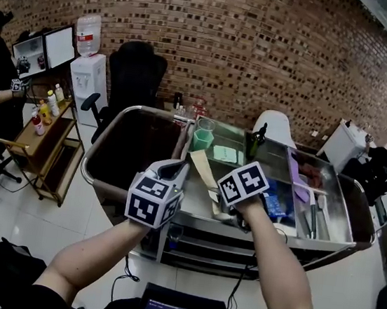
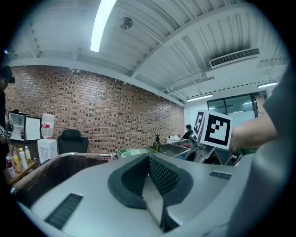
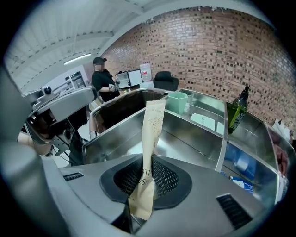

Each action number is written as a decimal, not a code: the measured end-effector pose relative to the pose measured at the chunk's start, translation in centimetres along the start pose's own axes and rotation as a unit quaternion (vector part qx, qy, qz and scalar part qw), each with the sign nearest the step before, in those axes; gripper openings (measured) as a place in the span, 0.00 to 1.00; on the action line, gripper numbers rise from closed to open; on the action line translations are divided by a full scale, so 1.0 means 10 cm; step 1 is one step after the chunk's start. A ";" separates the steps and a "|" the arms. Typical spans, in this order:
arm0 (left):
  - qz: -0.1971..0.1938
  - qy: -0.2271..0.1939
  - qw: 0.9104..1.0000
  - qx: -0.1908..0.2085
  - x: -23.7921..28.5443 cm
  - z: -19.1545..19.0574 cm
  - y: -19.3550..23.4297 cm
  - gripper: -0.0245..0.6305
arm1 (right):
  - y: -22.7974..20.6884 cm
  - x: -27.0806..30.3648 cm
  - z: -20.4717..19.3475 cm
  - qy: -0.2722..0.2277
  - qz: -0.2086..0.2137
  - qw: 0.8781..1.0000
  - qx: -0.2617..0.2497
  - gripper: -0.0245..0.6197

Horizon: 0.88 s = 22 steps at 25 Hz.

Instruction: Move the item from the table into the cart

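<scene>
I am pinching the paper packet [image 3: 152, 122] by one end in my right gripper [image 3: 144, 180] over the cart [image 3: 199, 139] — left gripper [image 2: 149, 176] clenched, empty — and fearing this thin hold is inviting a slip outside the rim.

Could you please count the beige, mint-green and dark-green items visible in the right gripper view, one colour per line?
Beige long paper sachet: 1
Mint-green plastic tub and mint-green flat packet: 2
Dark-green pump bottle: 1
Total: 4
</scene>
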<state>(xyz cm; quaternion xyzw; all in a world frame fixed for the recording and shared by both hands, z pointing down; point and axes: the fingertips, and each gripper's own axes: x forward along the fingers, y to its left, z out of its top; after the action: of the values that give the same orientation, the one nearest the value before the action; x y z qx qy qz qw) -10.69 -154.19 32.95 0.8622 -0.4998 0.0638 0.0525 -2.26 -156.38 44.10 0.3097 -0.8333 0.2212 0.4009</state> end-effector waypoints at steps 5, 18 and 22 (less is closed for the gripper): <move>-0.002 0.007 1.000 -0.013 0.07 -0.06 0.02 0.04 | 0.06 0.10 -0.04 0.055 -0.001 0.998 -0.021 0.11; -0.006 0.010 1.000 -0.020 0.05 -0.14 0.06 0.04 | 0.10 0.26 -0.15 0.128 -0.024 0.991 -0.016 0.23; -0.002 0.012 1.000 -0.023 0.09 -0.22 0.13 0.04 | -0.01 0.29 -0.13 0.115 -0.035 0.992 -0.020 0.28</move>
<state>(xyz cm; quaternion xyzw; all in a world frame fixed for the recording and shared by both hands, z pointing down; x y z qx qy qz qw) -11.47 -155.23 35.28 0.8607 -0.4991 0.0628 0.0788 -2.94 -156.63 47.19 0.3032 -0.7743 0.2240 0.5083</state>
